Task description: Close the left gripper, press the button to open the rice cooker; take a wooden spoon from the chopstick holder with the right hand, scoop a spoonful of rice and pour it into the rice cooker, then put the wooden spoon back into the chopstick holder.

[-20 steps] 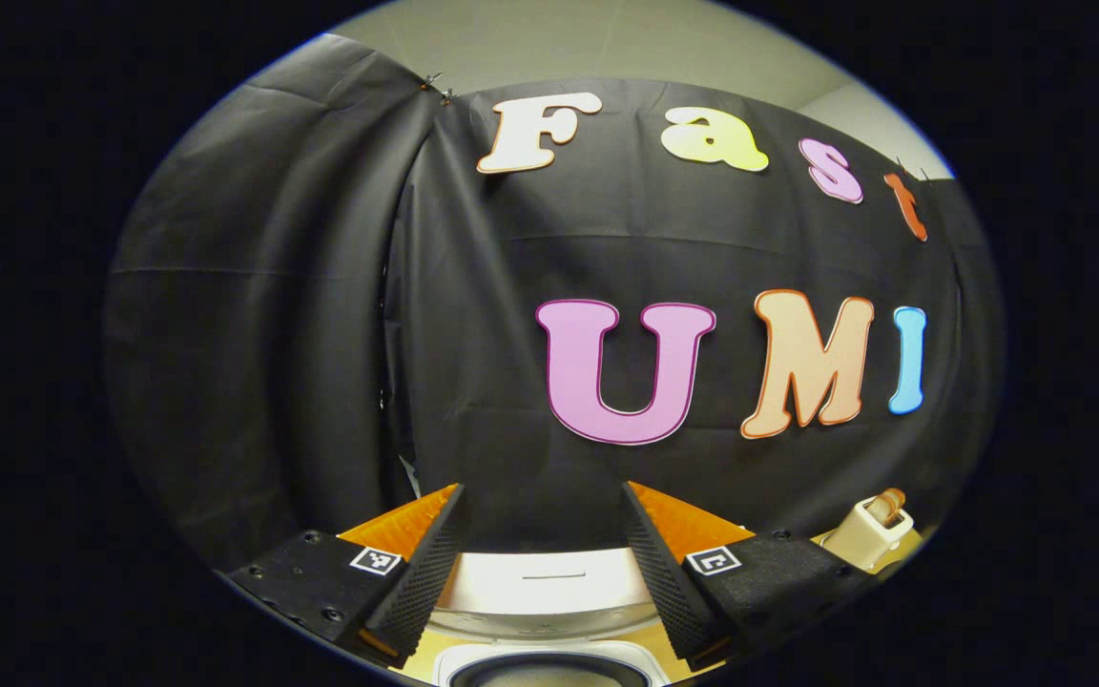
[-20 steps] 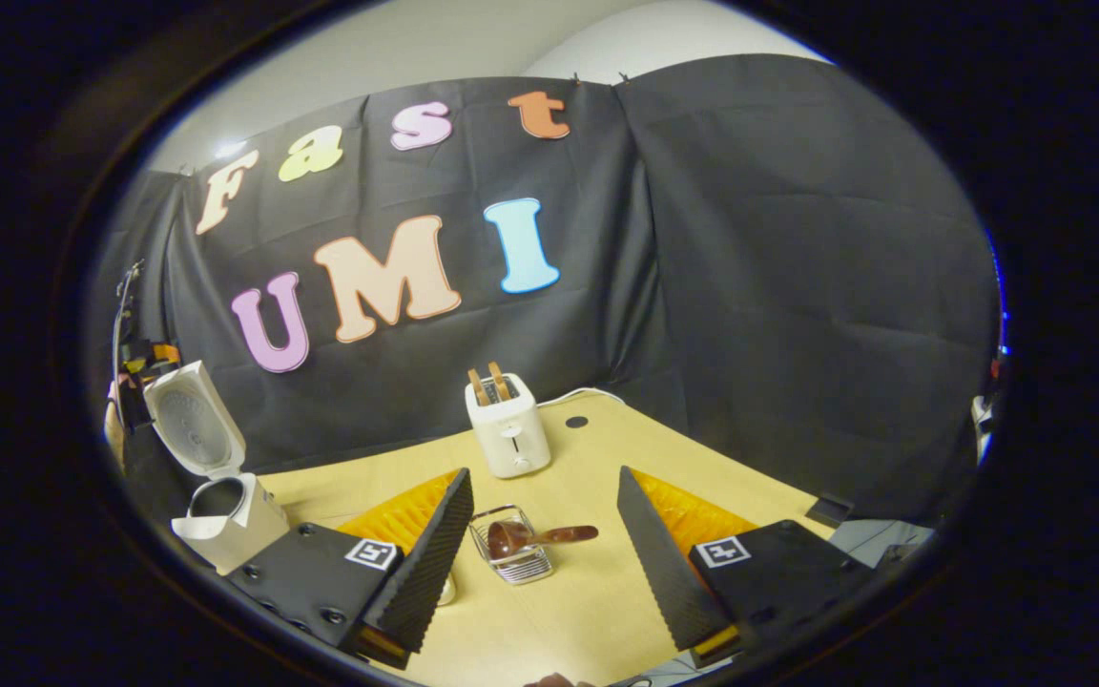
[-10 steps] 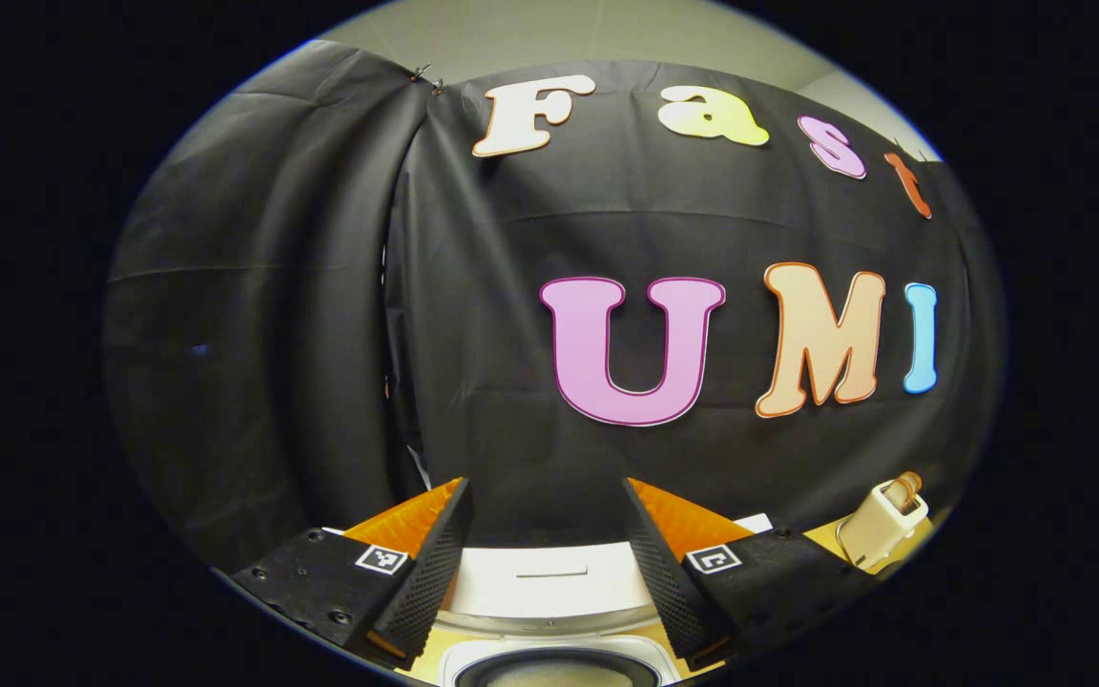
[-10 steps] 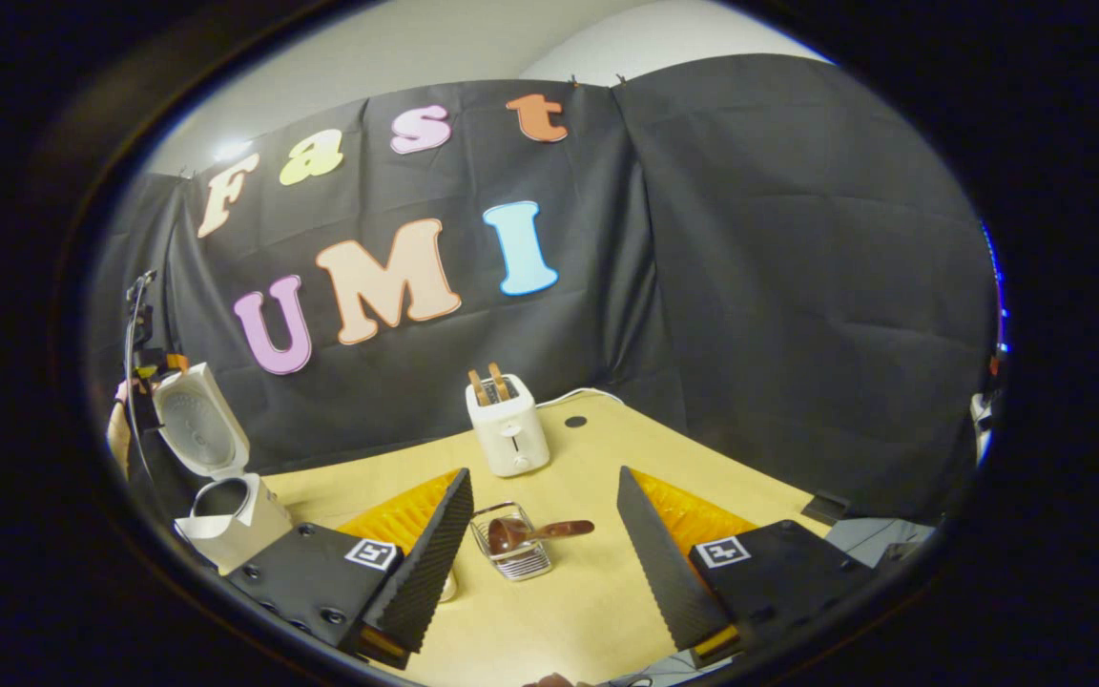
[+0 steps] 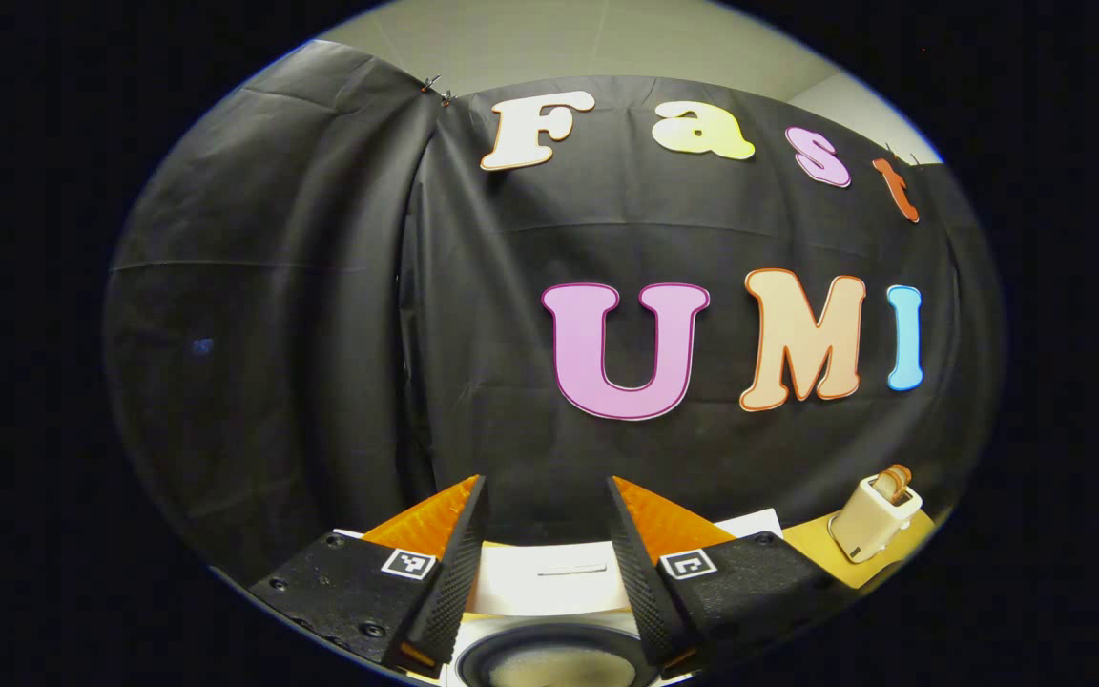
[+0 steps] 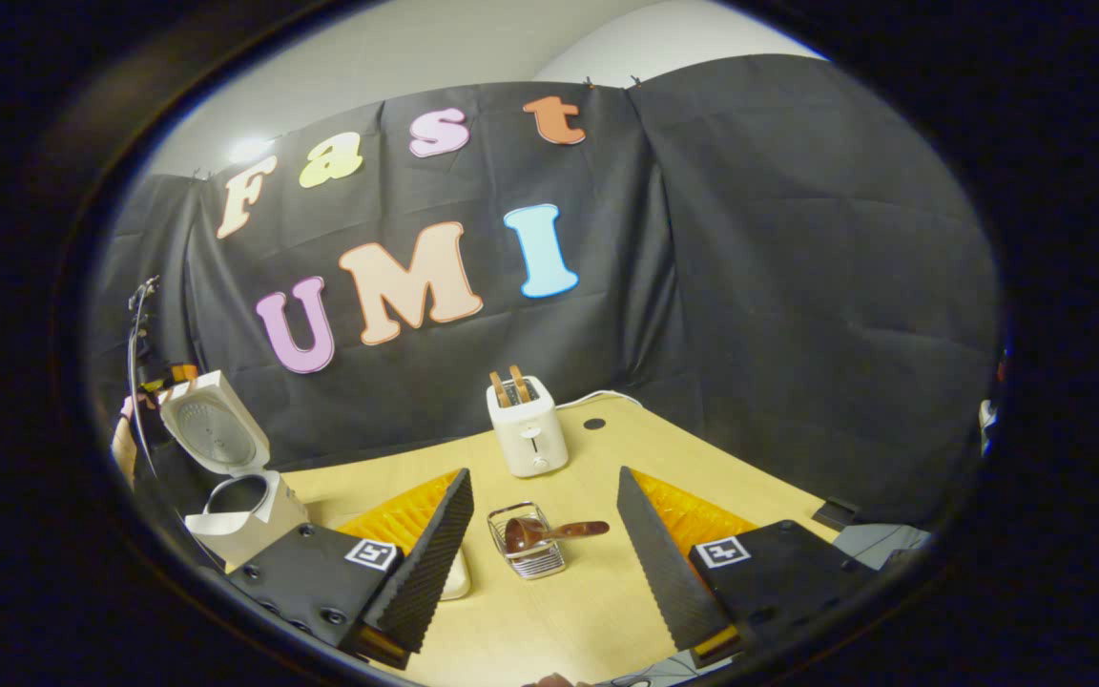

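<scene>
rice cooker (image 6: 225,482): white body and lid; the raised lid's inner face is pale grey with a round dotted plate, at nine o'clock in the right gripper view.
inner pot (image 5: 549,663): dark rim, pale contents, at six o'clock in the left gripper view.
wooden spoon (image 6: 549,530): dark reddish brown, glossy.
chopstick holder (image 6: 530,553): silvery wire mesh.
toaster (image 6: 530,434): cream white with a dark slot mark on its front; two brown slices stand in it.
table (image 6: 607,458): light yellow wood tone.
booth wall (image 6: 798,286): black, creased cloth.
wall above cloth (image 5: 559,38): pale grey-beige.
</scene>
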A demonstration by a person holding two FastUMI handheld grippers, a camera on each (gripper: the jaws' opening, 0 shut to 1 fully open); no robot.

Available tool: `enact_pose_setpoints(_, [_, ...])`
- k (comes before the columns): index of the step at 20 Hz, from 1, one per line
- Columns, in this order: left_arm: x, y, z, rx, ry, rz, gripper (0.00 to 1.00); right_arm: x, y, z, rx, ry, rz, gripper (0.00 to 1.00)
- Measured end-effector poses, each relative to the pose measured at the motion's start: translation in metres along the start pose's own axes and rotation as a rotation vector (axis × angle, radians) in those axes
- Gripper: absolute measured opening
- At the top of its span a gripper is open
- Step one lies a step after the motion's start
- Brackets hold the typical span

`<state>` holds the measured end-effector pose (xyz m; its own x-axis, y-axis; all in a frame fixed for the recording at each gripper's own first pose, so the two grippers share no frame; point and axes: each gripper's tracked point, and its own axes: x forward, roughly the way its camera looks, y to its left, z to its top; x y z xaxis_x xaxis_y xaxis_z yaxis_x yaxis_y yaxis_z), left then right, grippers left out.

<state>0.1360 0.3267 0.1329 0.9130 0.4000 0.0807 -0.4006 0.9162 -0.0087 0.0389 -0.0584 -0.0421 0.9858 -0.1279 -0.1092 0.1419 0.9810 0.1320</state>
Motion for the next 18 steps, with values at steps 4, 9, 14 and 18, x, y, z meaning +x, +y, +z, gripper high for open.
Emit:
enact_pose_setpoints(4, [-0.033,-0.005,-0.020,-0.003,0.023,-0.016,0.70,0.000,0.001,0.004,-0.008,0.000,0.026,0.95])
enact_pose_setpoints(9, [-0.082,-0.012,-0.066,-0.016,0.060,-0.033,0.69,-0.005,0.003,0.009,-0.027,-0.003,0.052,0.97])
enact_pose_setpoints(14, [-0.119,-0.018,-0.128,-0.032,0.121,-0.065,0.69,-0.010,0.010,0.009,-0.046,0.000,0.083,0.98])
enact_pose_setpoints(18, [-0.134,-0.020,-0.174,-0.074,0.180,-0.079,0.69,-0.011,0.017,0.011,-0.070,0.000,0.106,0.98])
